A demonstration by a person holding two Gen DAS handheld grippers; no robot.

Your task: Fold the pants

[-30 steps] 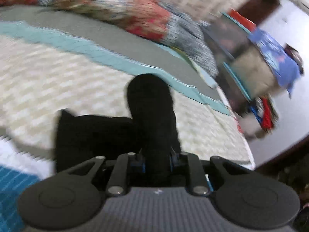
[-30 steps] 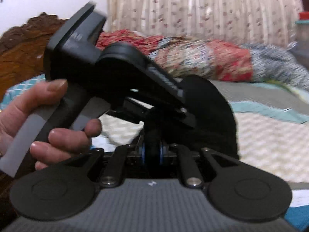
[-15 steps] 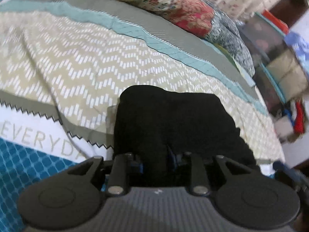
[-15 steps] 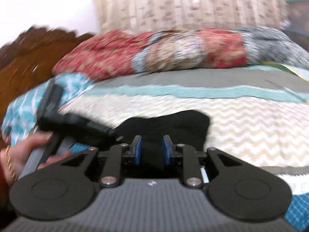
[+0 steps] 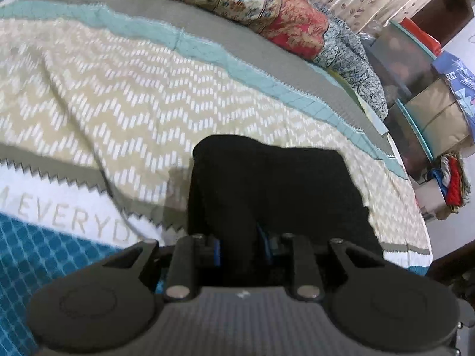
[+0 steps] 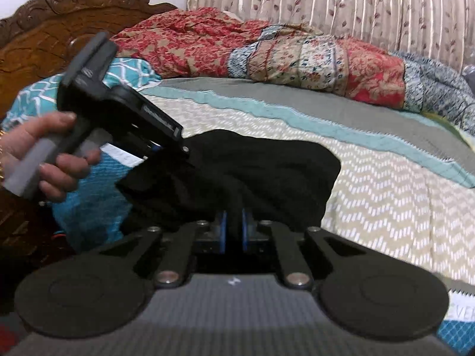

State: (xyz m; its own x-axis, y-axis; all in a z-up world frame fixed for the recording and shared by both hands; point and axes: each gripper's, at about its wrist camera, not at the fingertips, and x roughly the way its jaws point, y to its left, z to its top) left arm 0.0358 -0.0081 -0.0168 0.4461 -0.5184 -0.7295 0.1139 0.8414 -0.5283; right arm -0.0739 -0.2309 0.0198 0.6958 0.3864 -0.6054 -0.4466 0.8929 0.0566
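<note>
The black pants (image 5: 282,184) lie in a folded bundle on the patterned bedspread (image 5: 118,89). My left gripper (image 5: 239,246) is shut on the near edge of the pants, with black cloth bunched between its blue pads. In the right wrist view the pants (image 6: 267,172) spread ahead of my right gripper (image 6: 233,222). Its jaws are closing, and a fold of the black cloth is pinched between its blue pads. A hand (image 6: 56,154) holds the left gripper (image 6: 154,148) at the left end of the pants.
A rolled red and floral quilt (image 6: 297,56) lies along the far side of the bed. A carved wooden headboard (image 6: 44,38) stands at the left, a curtain (image 6: 326,6) behind. Shelves with boxes and clothes (image 5: 430,103) stand past the bed's right edge.
The left gripper came down with the pants, which now rest spread on the bedspread instead of hanging. The right gripper's pads parted and then came together again on the cloth.
</note>
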